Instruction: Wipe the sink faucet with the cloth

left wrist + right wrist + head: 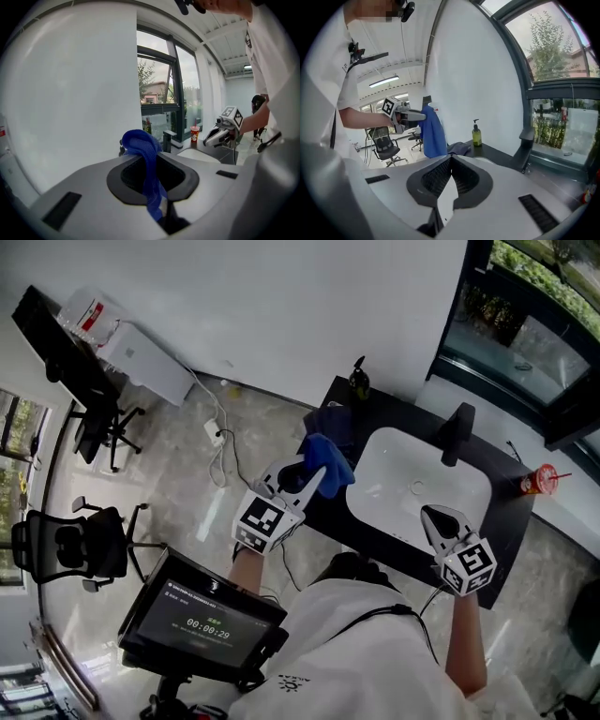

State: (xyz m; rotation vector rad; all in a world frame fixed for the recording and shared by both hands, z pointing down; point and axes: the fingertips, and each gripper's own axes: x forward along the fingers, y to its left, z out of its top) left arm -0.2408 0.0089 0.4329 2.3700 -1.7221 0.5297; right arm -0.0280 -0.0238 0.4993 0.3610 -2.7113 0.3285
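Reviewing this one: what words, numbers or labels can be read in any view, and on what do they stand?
"00:00:29": on the dark screen in front of the person.
Smaller lines on that screen: too small to read.
Red label on the white package by the wall: blurred.
Red cup and soap bottle: print unreadable.

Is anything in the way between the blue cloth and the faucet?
Nothing visible is. The blue cloth hangs in the left hand-held gripper beside the white sink, and only its open basin lies between it and the black faucet. The soap bottle stands off at the back.
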